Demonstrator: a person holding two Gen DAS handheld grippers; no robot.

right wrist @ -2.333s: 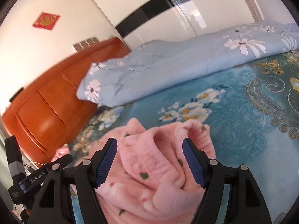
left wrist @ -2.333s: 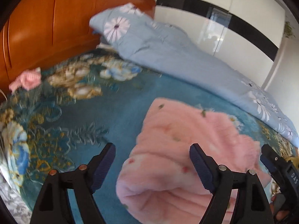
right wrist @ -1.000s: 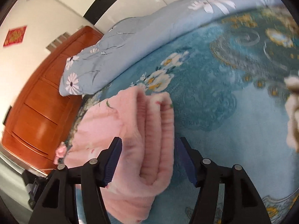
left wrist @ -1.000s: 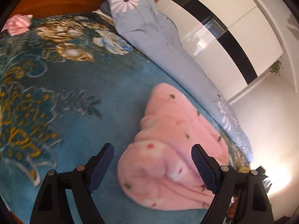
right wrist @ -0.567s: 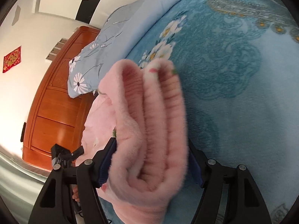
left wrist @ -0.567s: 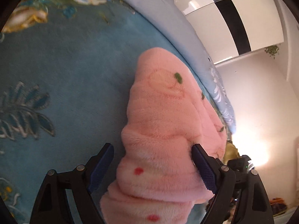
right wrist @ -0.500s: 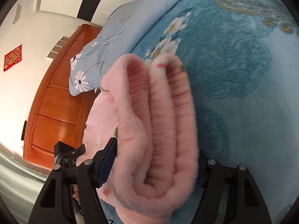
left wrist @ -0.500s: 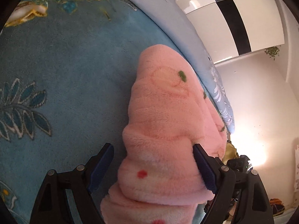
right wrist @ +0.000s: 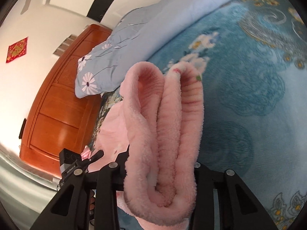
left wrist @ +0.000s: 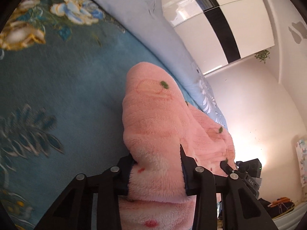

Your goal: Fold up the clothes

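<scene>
Bedroom, with a teal floral blanket (left wrist: 73,88) spread across the bed ahead of both tools. Pale blue daisy-print duvet (right wrist: 145,32) bunched along the far side of the bed, beyond the fingertips in both views. Orange wooden headboard (right wrist: 61,103) off to the left of the right tool, red square decoration (right wrist: 16,49) on the wall above it. White wardrobe doors with a black stripe (left wrist: 226,30) up and to the right of the left tool.

Left gripper (left wrist: 156,169) closed down onto one end of the folded pink fleece garment (left wrist: 159,126), plush bulging up and out between the two fingers and running forward and rightward away from them. Right gripper (right wrist: 161,164) likewise pinched onto the other end of the pink fleece garment (right wrist: 168,118), several stacked layers showing edge-on between the fingers and drooping over them toward the camera. Each gripper visible at the edge of the other's view, garment spanning between them over the blanket.
</scene>
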